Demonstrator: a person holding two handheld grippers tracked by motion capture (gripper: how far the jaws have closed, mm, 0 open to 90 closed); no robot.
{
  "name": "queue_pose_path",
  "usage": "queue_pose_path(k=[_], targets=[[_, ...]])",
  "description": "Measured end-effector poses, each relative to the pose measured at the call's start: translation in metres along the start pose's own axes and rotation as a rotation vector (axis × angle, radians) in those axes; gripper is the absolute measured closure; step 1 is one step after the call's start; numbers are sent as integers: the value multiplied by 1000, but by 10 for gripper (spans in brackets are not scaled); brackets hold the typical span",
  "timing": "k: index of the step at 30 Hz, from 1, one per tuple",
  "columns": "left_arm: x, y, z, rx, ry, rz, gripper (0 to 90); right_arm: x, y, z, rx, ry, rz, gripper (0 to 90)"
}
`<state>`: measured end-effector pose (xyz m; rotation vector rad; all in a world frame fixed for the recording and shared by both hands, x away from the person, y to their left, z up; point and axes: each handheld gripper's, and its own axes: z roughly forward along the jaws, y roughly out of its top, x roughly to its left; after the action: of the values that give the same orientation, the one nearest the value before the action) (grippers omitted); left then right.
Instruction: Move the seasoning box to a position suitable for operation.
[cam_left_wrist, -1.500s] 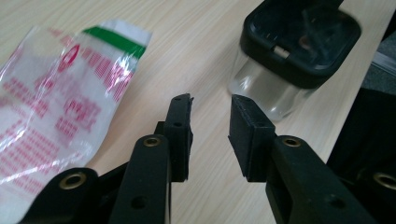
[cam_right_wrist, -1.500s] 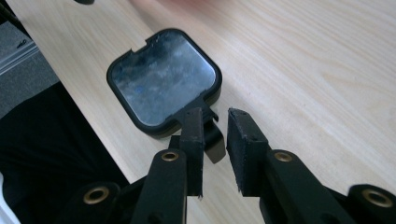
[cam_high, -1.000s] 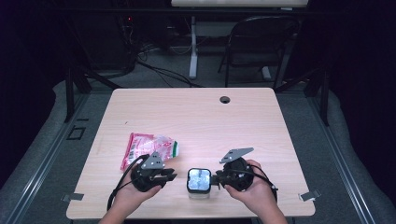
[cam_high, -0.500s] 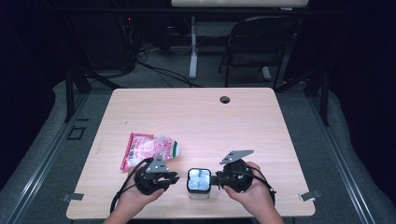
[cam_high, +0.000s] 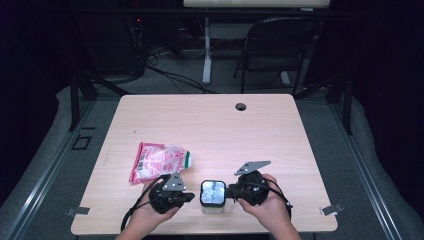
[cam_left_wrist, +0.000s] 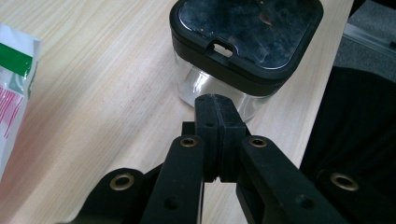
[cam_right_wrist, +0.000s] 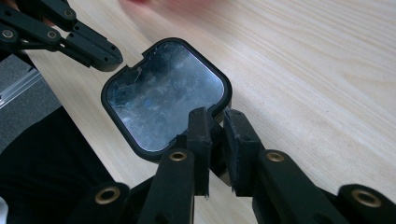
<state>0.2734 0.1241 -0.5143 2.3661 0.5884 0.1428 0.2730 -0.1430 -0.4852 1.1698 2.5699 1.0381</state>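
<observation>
Closing over the last half second, the left gripper (cam_high: 189, 197) now has its jaws pressed together on nothing, just left of the lidded clear container (cam_high: 213, 194) at the table's near edge — seemingly poised to nudge its lid tab. The right gripper (cam_high: 231, 192) pinches the lid's rim. On the pink snack bag (cam_high: 159, 162) — upper left — no writing is readable.

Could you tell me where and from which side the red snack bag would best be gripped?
The bag lies flat on the table, so its middle offers no purchase. I would pinch the near edge beside the green stripe, which looks slightly lifted, coming in low from the person's side. The left gripper sits closest to it; its jaws have just closed on nothing, so they would need opening first.
</observation>
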Motion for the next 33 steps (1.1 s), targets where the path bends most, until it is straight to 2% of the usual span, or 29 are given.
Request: queue_pose_path(k=[10, 16, 18, 21, 26, 33], targets=[[-4, -1, 2, -8, -38, -1, 900, -1, -1, -1, -3, 4, 8, 827], [-6, 0, 4, -29, -78, -5, 900, 0, -2, -1, -6, 8, 11, 823], [-8, 1, 4, -24, -60, -3, 900, -1, -2, -1, -2, 7, 7, 821], [-7, 0, 4, -38, -83, -11, 900, -1, -3, -1, -6, 10, 13, 818], [-7, 1, 1, -60, -90, -19, 900, -1, -3, -1, -10, 11, 21, 819], [-10, 4, 0, -65, -89, -7, 900, -1, -4, -1, -10, 10, 22, 819]])
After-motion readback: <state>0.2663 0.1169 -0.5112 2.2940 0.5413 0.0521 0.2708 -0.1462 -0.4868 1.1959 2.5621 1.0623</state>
